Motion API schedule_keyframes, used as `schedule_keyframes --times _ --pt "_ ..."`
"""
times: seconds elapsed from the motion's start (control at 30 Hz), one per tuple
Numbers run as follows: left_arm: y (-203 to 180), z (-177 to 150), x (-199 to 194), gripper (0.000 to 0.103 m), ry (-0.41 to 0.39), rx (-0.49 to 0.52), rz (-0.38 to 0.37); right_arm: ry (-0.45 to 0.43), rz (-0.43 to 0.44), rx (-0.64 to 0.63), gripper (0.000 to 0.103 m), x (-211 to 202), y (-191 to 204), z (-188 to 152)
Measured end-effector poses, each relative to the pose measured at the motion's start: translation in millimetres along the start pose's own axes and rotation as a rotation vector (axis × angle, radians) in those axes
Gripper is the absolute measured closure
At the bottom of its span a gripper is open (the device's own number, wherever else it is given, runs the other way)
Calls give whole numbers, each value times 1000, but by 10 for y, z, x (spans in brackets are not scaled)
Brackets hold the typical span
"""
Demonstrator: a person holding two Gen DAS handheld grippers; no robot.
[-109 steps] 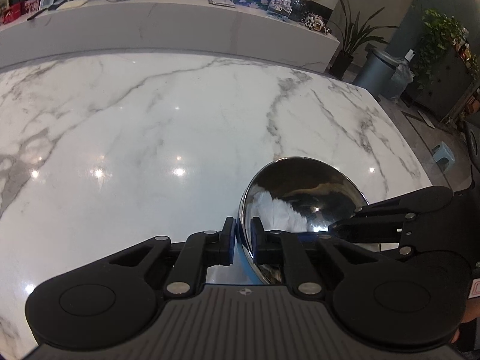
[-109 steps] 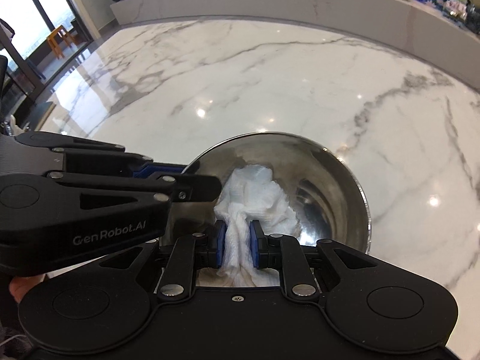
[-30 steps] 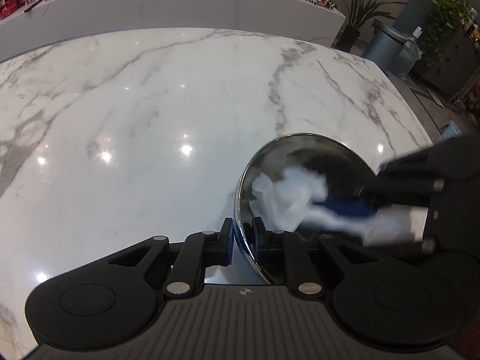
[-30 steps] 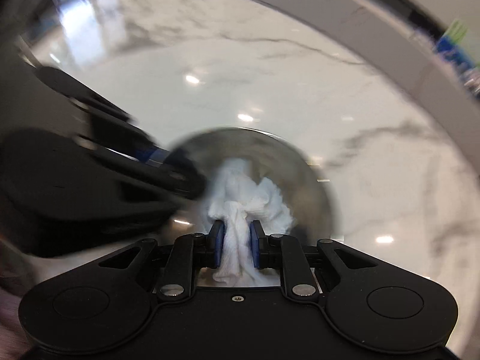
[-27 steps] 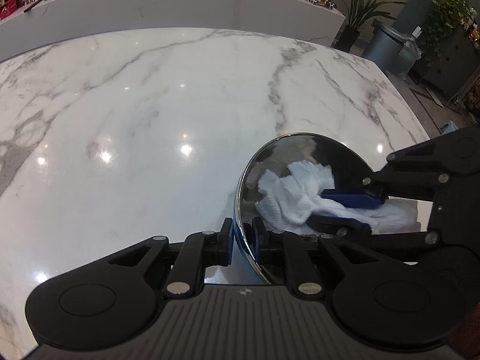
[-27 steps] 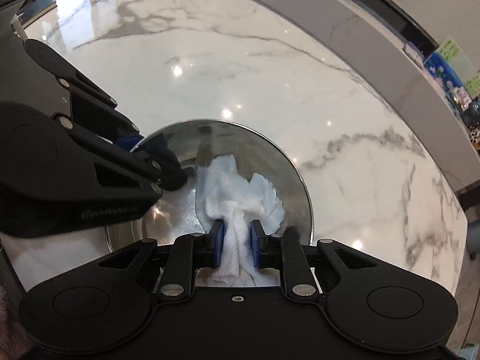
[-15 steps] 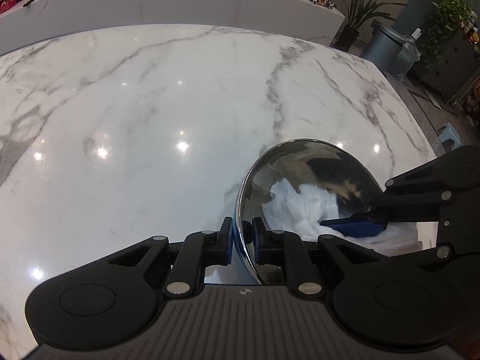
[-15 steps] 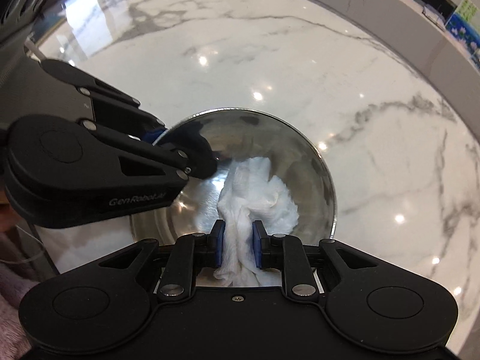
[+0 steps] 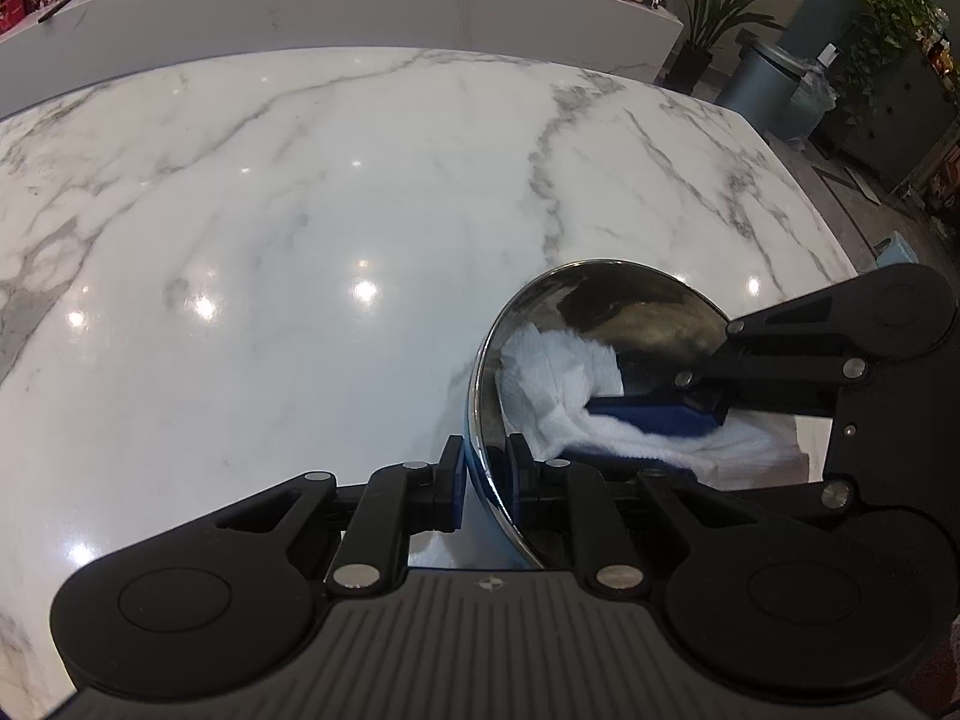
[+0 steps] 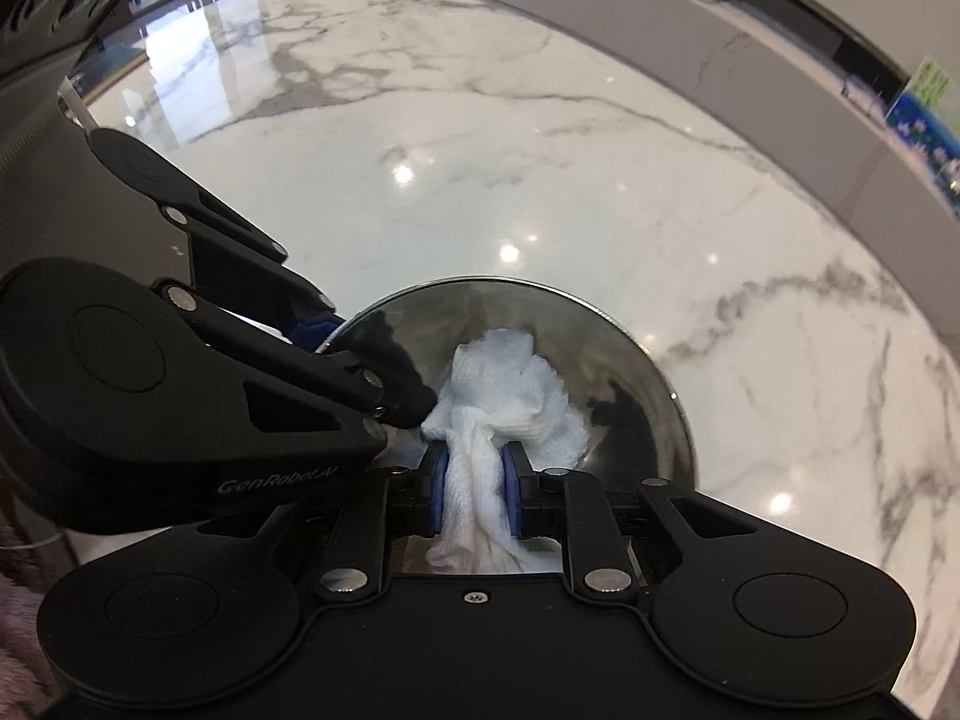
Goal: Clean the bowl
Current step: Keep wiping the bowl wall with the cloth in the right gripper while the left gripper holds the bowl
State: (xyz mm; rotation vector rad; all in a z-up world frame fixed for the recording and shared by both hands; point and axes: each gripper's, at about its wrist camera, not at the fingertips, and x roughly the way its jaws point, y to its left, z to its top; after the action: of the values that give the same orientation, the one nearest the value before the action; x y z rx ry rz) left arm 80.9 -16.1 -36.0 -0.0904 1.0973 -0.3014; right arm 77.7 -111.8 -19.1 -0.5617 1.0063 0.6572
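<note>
While we pinch the rim of the bowl (image 9: pixel 606 324) in the left gripper (image 9: pixel 485 474), low and right of centre in the left view, the right gripper (image 10: pixel 474 495) holds the cloth (image 10: pixel 510 396) clamped tight. Since half a second ago the wad has slid from the bowl's middle toward the left-gripper side. We judge wiping is mid-course, with the far wall still to cover.

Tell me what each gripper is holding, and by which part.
Left gripper pinches the bowl by its near rim. Right gripper clamps the cloth at its bunched middle.
</note>
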Motion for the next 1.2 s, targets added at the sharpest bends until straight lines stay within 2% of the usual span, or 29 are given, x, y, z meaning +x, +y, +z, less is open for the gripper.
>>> schedule_keyframes --times 0.13,0.33,0.57,0.73,1.03,1.2 --pt "-5 4 0 91 2 -1 3 -3 -93 -53 86 -23 8 -16" --pt "-7 7 0 91 4 -4 2 -19 -140 -111 86 -142 -18 -20" --pt "-7 1 8 89 10 1 -6 -6 -149 -97 86 33 -55 -3" --pt "5 -9 15 89 9 -5 -14 -3 -131 -74 86 93 -60 5" --pt "-37 -24 13 89 0 -3 1 27 28 45 85 80 -238 -50" --pt "-79 -24 5 89 -2 11 18 68 68 66 86 27 -242 -91"
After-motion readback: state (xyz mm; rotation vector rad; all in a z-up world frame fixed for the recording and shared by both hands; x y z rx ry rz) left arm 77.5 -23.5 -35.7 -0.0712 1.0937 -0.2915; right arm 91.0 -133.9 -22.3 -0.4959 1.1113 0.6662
